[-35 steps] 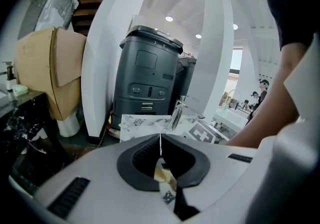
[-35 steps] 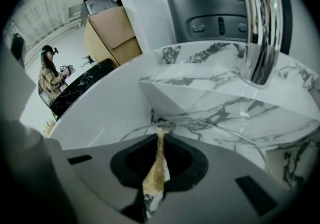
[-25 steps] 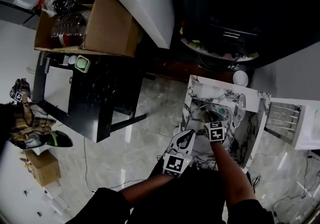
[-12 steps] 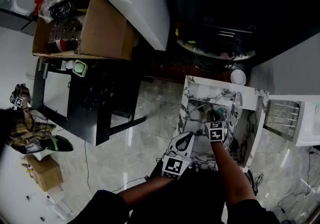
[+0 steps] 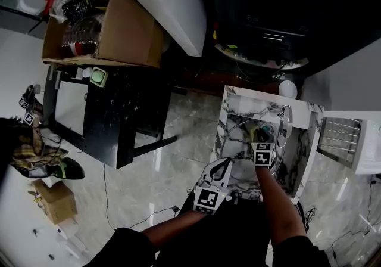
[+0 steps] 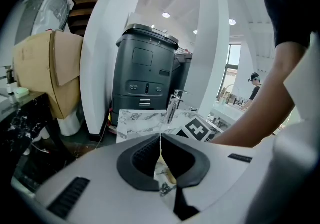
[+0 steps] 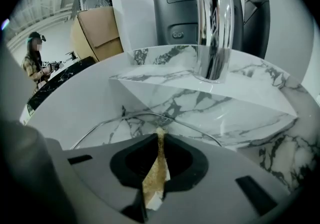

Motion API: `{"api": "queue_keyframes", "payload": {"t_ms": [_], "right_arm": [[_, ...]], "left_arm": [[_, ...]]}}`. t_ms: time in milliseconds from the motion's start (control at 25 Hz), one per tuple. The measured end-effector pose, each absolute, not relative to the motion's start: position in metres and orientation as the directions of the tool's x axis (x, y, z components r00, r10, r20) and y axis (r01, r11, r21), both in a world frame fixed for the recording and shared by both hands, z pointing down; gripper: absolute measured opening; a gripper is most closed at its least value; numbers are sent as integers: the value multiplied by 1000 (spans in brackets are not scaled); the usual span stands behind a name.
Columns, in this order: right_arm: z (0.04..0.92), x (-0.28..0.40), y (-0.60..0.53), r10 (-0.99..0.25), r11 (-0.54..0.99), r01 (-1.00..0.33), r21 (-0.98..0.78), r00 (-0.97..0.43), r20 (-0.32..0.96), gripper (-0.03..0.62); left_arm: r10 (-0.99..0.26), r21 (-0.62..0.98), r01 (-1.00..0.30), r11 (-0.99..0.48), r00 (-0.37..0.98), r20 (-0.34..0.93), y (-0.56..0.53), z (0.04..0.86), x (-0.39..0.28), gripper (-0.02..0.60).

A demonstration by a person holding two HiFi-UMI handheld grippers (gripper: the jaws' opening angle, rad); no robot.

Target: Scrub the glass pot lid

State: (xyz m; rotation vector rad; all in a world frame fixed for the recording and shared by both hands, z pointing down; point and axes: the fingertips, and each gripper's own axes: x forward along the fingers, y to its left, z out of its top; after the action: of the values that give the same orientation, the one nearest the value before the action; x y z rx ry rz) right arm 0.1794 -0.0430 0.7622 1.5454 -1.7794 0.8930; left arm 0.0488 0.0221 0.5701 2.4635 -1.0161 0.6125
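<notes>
The glass pot lid lies in the marble sink; its metal rim arcs just ahead of my right gripper's jaws. My right gripper is shut on a thin yellow-brown scouring pad, held down over the lid. From above, the right gripper reaches into the basin below the chrome tap. My left gripper is shut with nothing visible between its tips. It hovers at the sink's near left edge, beside the right one.
A dark grey bin-like unit stands behind the sink. A cardboard box and a black table are to the left. A wire rack sits right of the sink. A person stands far left.
The right gripper has edged slightly to the right inside the basin. The left gripper has stayed at the sink's edge.
</notes>
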Motion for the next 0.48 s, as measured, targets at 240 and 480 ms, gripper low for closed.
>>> {"api": "queue_keyframes", "payload": {"t_ms": [240,480], "right_arm": [[763,192,-38,-577,69,-994,-80,-106,810,58],[764,206,-34,-571,64,-996,-54,-81,817,58]], "left_arm": [[-555,209,-736,-644,638,534,30,569,51,20],[-577,178,-754,-633,612,541,31,567,44,20]]}}
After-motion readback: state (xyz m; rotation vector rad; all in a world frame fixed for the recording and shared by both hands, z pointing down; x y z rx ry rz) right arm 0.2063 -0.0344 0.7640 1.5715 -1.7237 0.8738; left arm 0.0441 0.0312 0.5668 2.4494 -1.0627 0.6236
